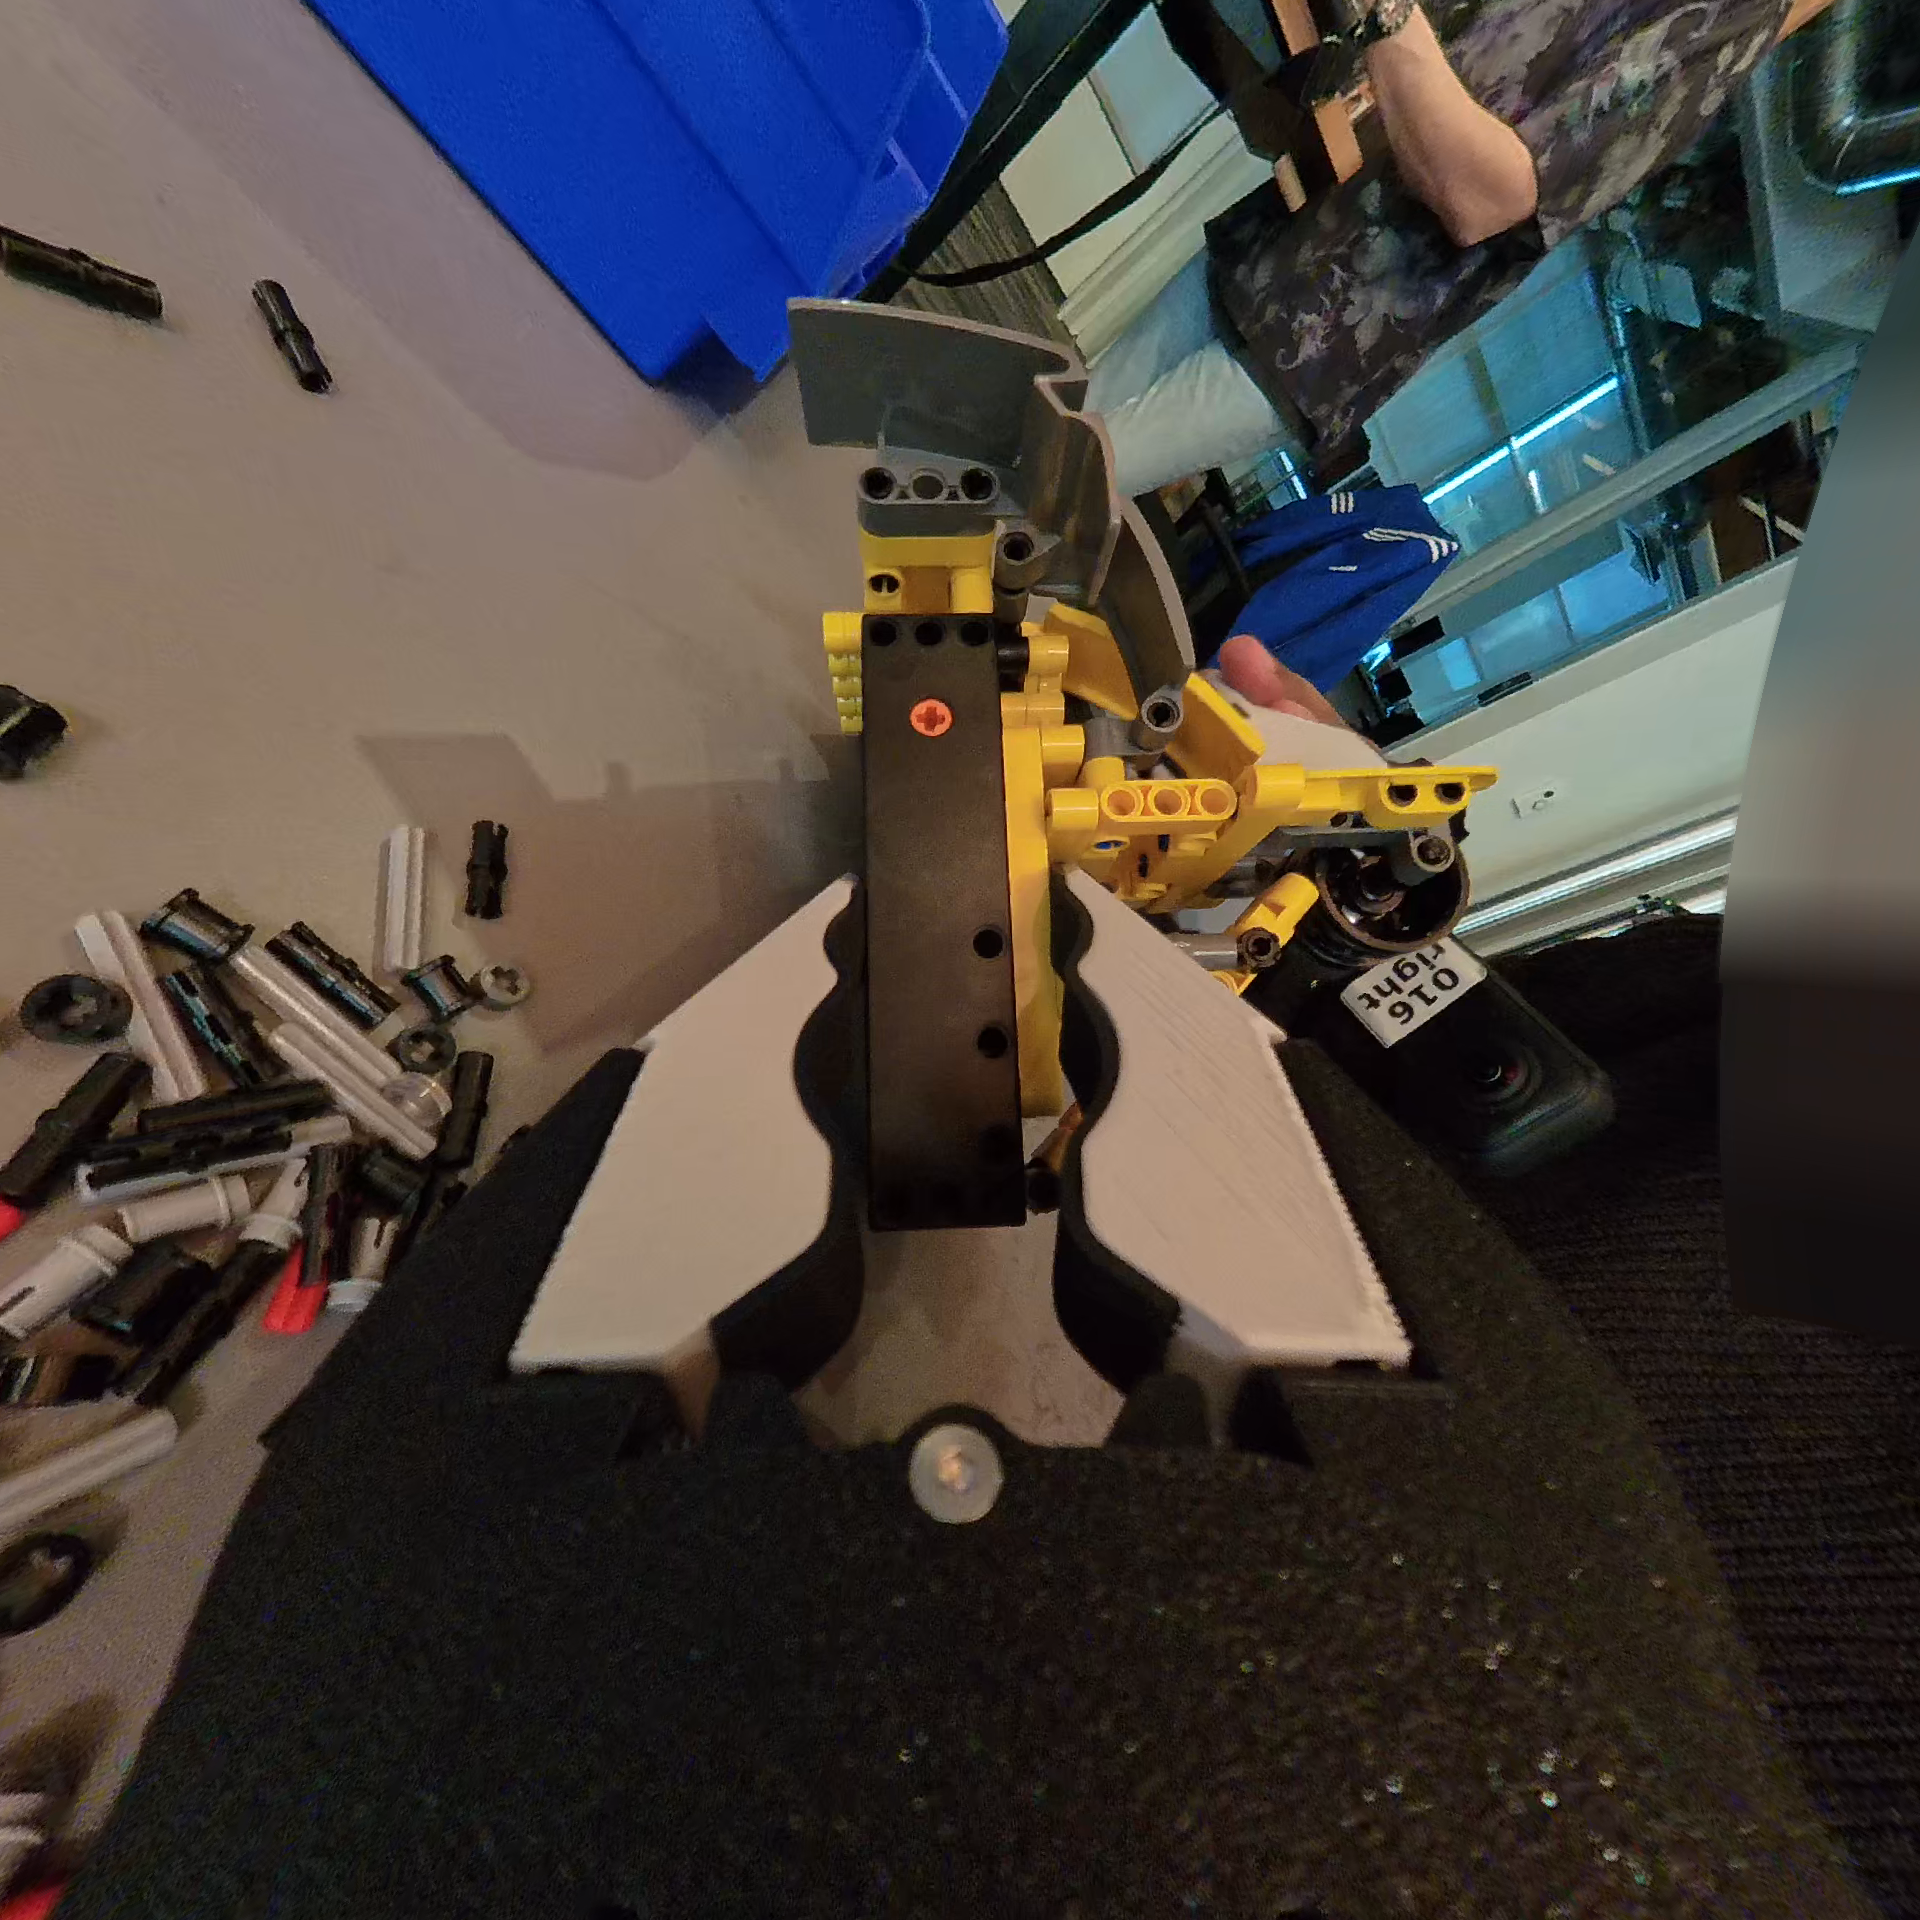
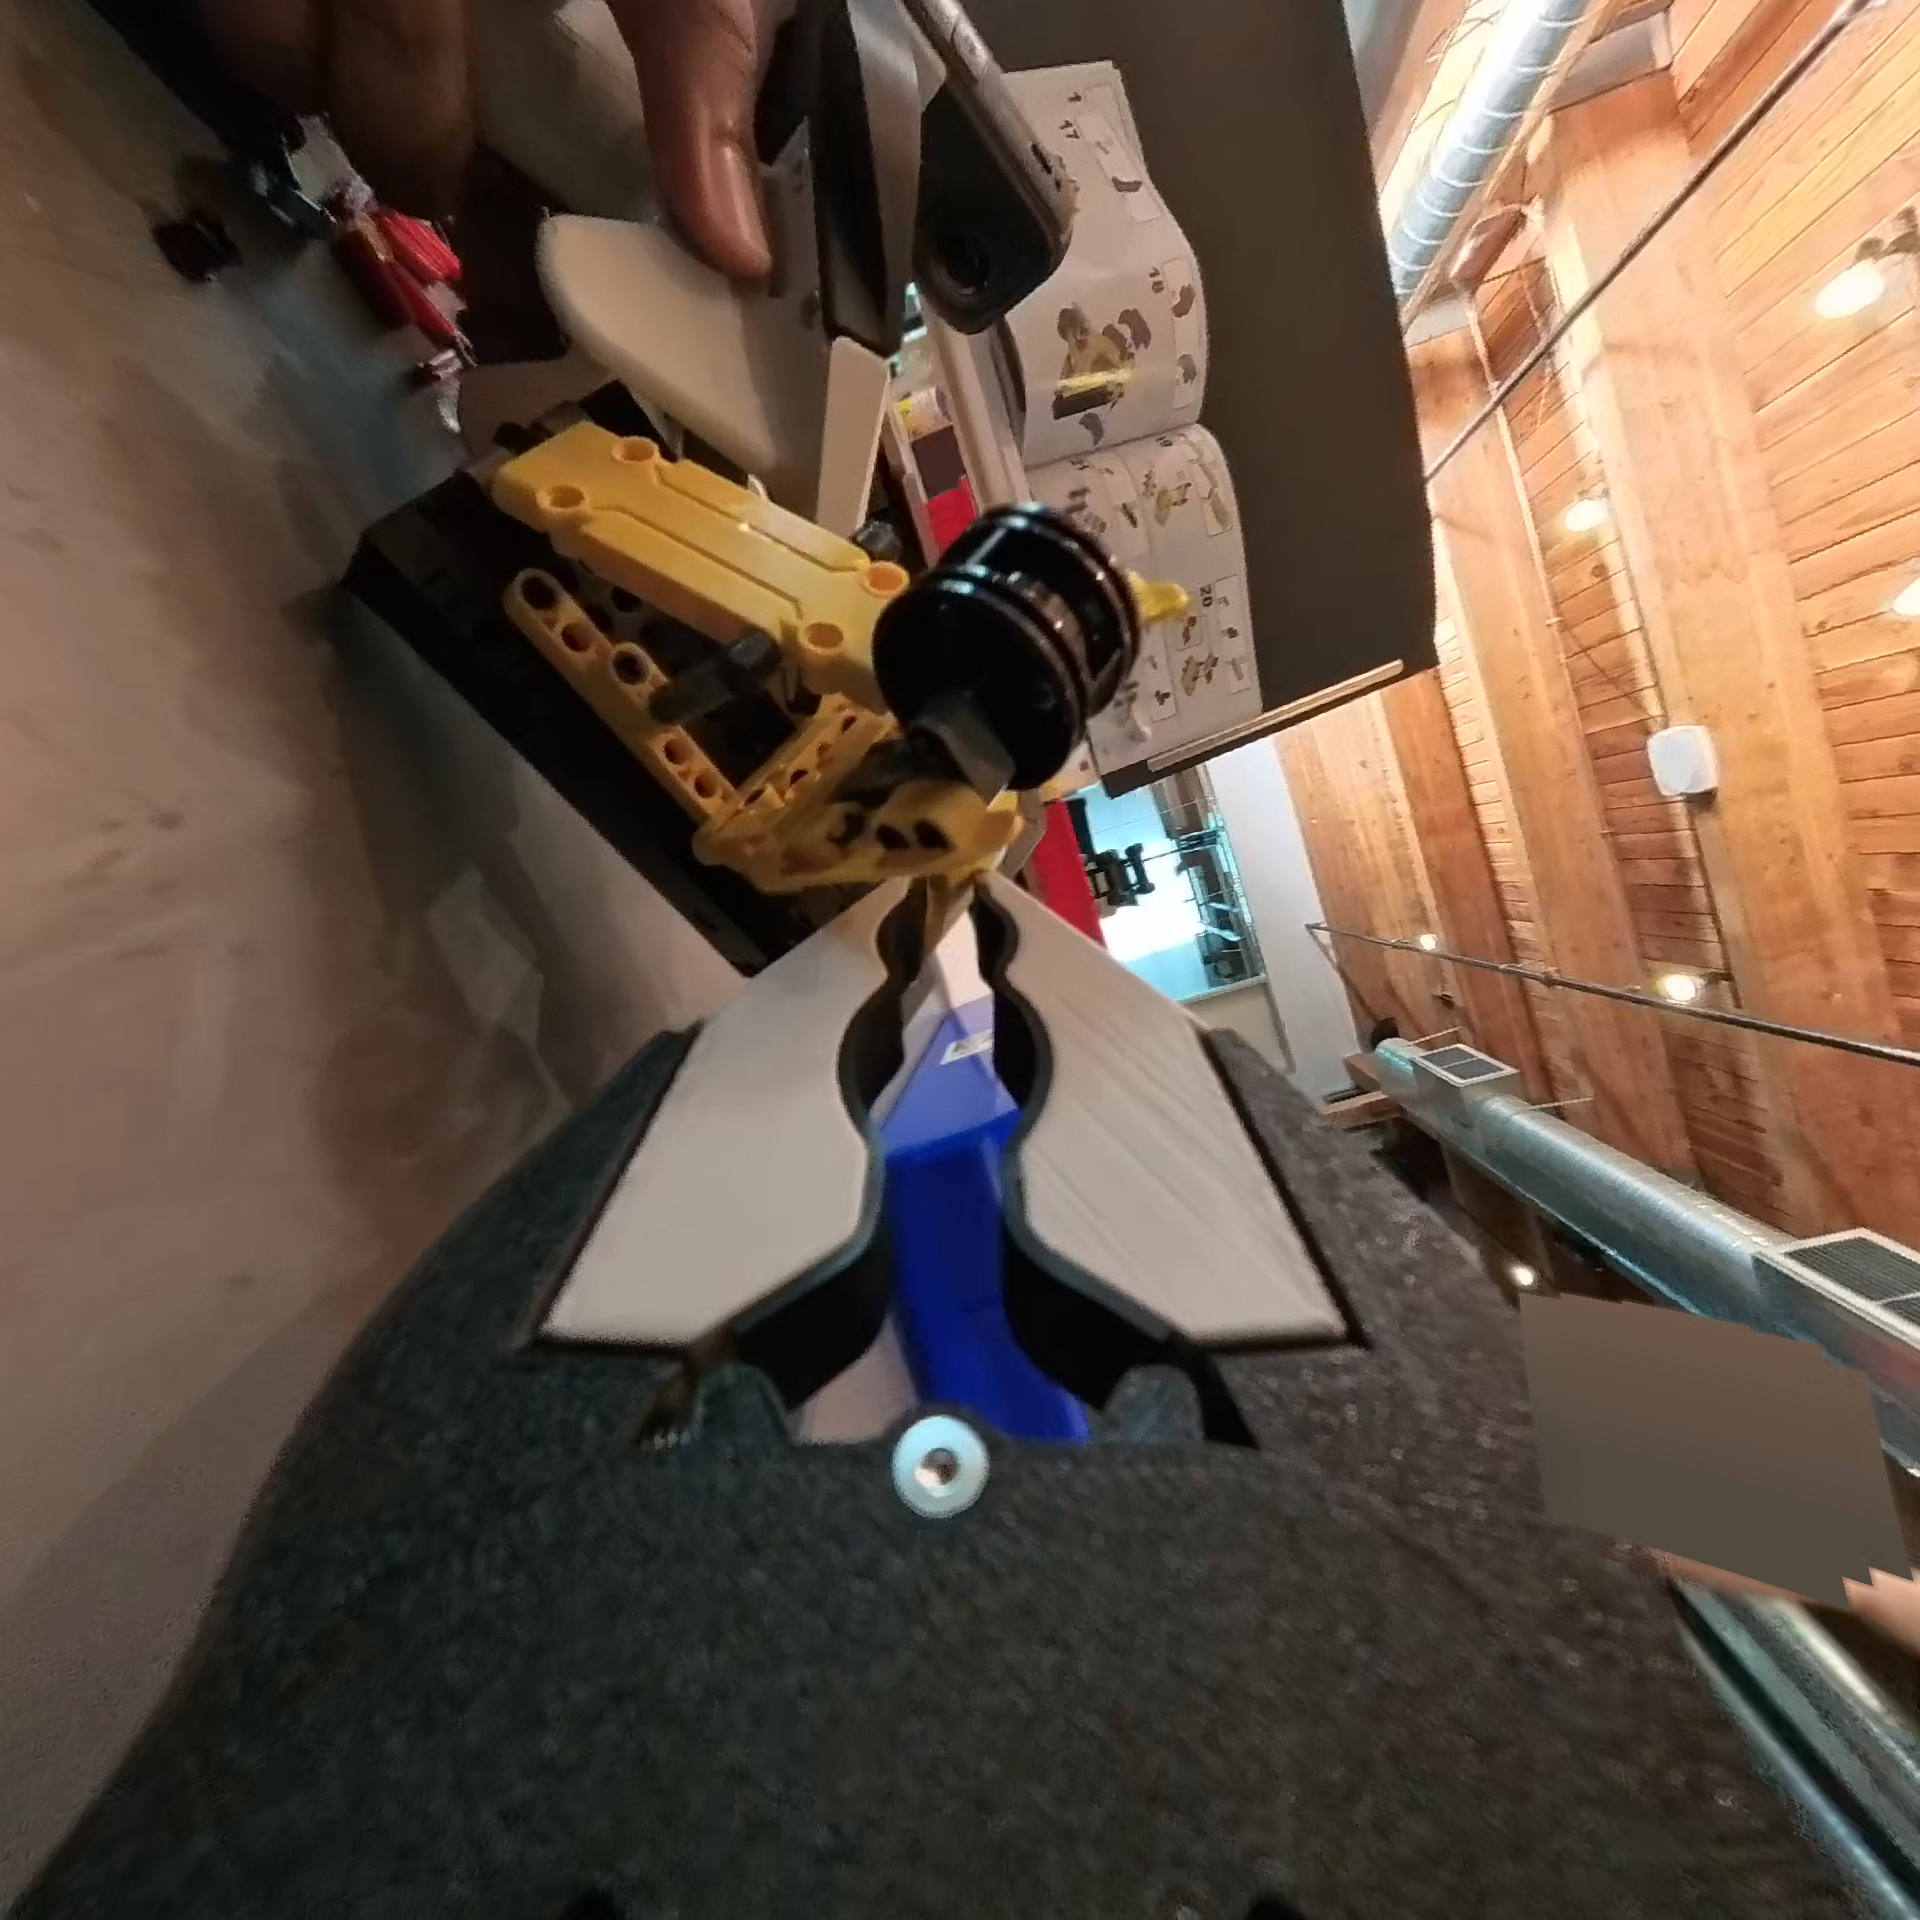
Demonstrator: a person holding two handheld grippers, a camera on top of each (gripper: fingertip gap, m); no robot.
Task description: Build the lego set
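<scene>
Left gripper (image 1: 961,914), mid-frame, is clamped on the black plastic beam of the yellow-and-black toy brick model (image 1: 940,914), held off the table. Right gripper (image 2: 940,914) is pinched nearly closed on a thin yellow tip of that model (image 2: 831,831), below its black wheel hub (image 2: 1003,644). Likely light and rigid, but pin joints could pop; the beam's flat sides look the safest hold. Loose black and white pins (image 1: 229,1091) lie lower left.

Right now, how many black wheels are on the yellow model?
1: the black wheel on the yellow model, beyond the right gripper. The model's far side is hidden, so others may exist.
</scene>
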